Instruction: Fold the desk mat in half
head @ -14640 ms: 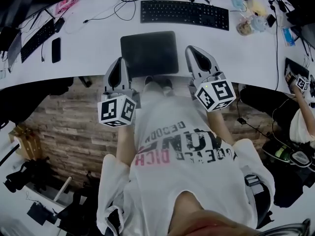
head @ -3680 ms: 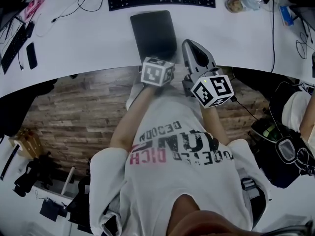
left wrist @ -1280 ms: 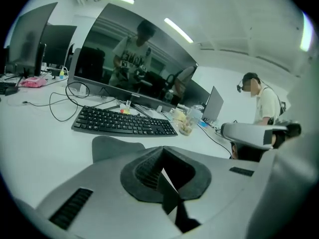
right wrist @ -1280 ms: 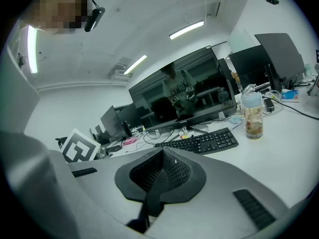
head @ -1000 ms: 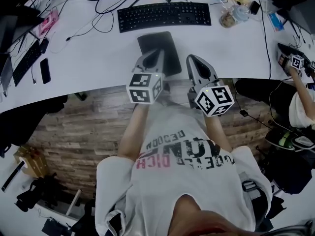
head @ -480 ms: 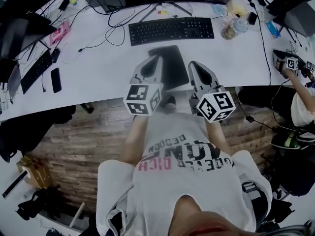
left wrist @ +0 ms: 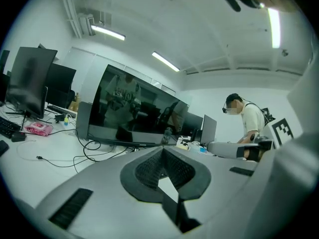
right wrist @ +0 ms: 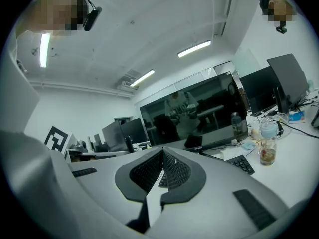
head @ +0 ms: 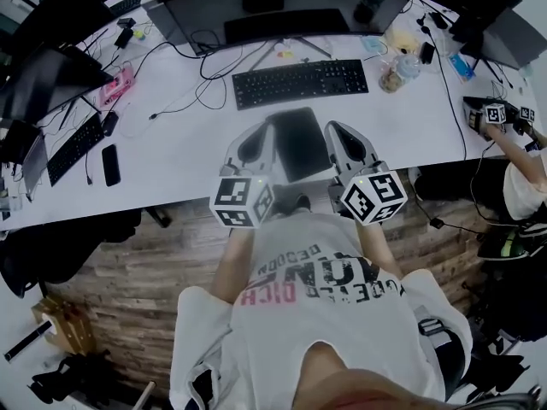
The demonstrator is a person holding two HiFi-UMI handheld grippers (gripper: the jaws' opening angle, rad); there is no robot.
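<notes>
Left tool (left wrist: 162, 149) and right tool (right wrist: 162, 152), jaws together on nothing, flank the mat (head: 300, 143) on the bench (head: 171, 148); it looks folded, so I'd just check its edges align and lie flat.

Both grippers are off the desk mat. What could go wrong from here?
1. Nothing holds the desk mat: the left gripper and right gripper are shut and empty, so a folded half might spring open.
2. The mat lies near the desk edge between the grippers, so a nudge could slide it off or into the keyboard.
</notes>
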